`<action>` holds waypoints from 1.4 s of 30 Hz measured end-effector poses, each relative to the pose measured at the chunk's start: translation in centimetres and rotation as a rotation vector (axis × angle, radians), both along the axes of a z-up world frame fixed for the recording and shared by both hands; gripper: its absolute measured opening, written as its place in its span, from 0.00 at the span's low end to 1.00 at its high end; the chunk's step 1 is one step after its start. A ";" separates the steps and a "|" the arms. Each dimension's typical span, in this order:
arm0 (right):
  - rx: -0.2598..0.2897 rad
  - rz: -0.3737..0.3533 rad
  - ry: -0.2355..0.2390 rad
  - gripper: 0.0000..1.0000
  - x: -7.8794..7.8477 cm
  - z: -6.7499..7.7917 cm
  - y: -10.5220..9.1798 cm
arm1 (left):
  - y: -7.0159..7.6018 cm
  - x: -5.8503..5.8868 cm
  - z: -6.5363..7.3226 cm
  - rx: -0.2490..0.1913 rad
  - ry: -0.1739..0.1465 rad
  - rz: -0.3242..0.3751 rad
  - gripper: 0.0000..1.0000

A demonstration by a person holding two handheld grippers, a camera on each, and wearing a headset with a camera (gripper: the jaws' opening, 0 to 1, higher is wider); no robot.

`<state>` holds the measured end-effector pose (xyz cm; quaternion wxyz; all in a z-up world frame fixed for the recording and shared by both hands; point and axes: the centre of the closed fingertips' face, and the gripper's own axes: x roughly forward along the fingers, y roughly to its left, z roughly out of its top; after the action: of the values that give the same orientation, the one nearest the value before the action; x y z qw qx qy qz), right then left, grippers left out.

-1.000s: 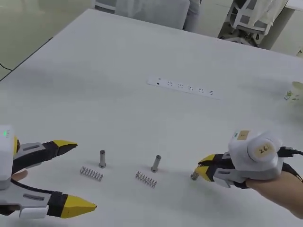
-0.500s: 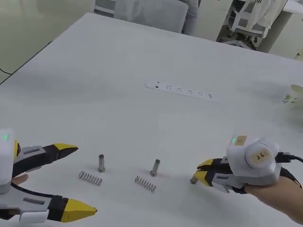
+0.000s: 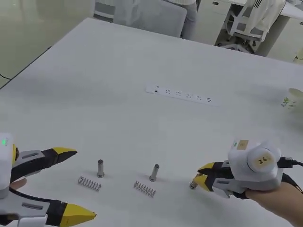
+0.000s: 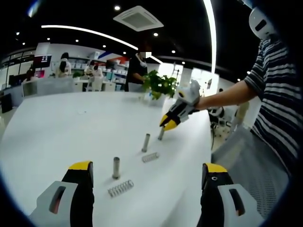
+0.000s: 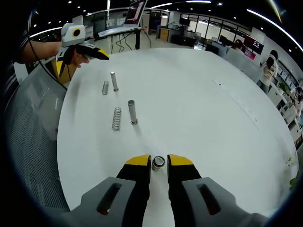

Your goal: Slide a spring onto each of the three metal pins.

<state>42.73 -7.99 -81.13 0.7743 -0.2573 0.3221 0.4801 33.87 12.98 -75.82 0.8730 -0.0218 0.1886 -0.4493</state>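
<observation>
Vs 1 s ago, little differs. The left tool [image 4: 147,168] still gapes wide, yellow tips well apart, nothing btw them; it sits nearest the person, left of the middle pin [image 3: 154,172]. The right tool [image 3: 202,174] stays right of the middle pin, jaws nearly together, flanking the top of the right pin [image 3: 193,185]. Can't tell if they press it or only bracket it. Pins & springs lie as before; the head view's shift is camera motion only.

Task things: three short grey metal pins stand upright in a row, each w/ a small flange at the foot. The left pin [image 3: 100,168] is well left of the middle pin, the right pin about as far to its right. Two small steel coil springs lie flat. The left spring [image 3: 89,183] is just on the near side of the left pin. The middle spring [image 3: 144,188] is just nearer & slightly left of the middle pin. Neither touches a pin. The right pin's top reads as a metal ring in the right gripper view; whether a spring sits on it, can't tell.

Surface: plain matte white bench [image 3: 118,71]. Well beyond the middle pin lies a long white power strip [image 3: 179,94]. Far right & beyond is a pale cup [image 3: 296,98] w/ green print. Past the far edge are a grey chair back [image 3: 147,12] & a white chair frame [image 3: 246,19]. The left gripper view has a green potted plant [image 4: 158,84], the person's striped shirt [image 4: 274,104], and an open office w/ strip lights & ppl in bkgd.
</observation>
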 end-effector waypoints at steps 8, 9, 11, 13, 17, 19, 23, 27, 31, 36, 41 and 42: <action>0.075 -0.051 -0.004 0.14 0.3 1.5 -0.1 | 0.1 0.0 0.2 0.002 -0.001 0.002 0.92; 0.093 -0.062 -0.006 0.14 0.4 1.8 0.0 | 0.1 0.1 0.2 0.003 -0.001 0.003 0.92; 0.132 -0.086 -0.001 0.14 0.5 2.4 0.0 | 0.2 0.1 0.2 0.003 -0.002 0.003 0.92; 0.154 -0.098 -0.004 0.14 0.5 3.0 -0.1 | 0.2 0.1 0.3 0.002 -0.002 0.005 0.92; 0.177 -0.100 -0.009 0.14 0.0 3.7 0.0 | 0.2 0.1 0.2 0.002 0.001 0.009 0.92; 0.184 -0.093 -0.014 0.14 -0.3 3.9 0.0 | 0.1 0.0 0.2 -0.001 0.002 0.009 0.92; 0.197 -0.087 -0.021 0.14 -1.0 4.4 0.1 | 0.0 0.0 0.1 -0.001 0.004 0.009 0.92; 0.217 -0.083 -0.028 0.14 -1.5 4.9 0.2 | 0.0 0.0 0.2 -0.008 0.004 0.013 0.92; 0.226 -0.080 -0.028 0.14 -2.1 5.2 0.2 | 0.0 0.0 0.2 -0.009 0.004 0.015 0.91; 0.239 -0.077 -0.021 0.14 -3.1 5.1 0.3 | 0.0 -0.1 0.1 -0.010 0.005 0.015 0.91; 0.224 -0.071 -0.002 0.14 -4.1 4.1 0.3 | 0.1 -0.2 -0.1 -0.007 0.007 0.017 0.91; 0.223 -0.072 0.004 0.14 -4.2 4.0 0.3 | 0.2 -0.2 -0.1 -0.007 0.007 0.017 0.91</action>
<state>38.51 -7.71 -77.18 0.8143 -0.1569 0.2770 0.4854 33.65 13.14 -75.93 0.8760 -0.0282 0.1900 -0.4425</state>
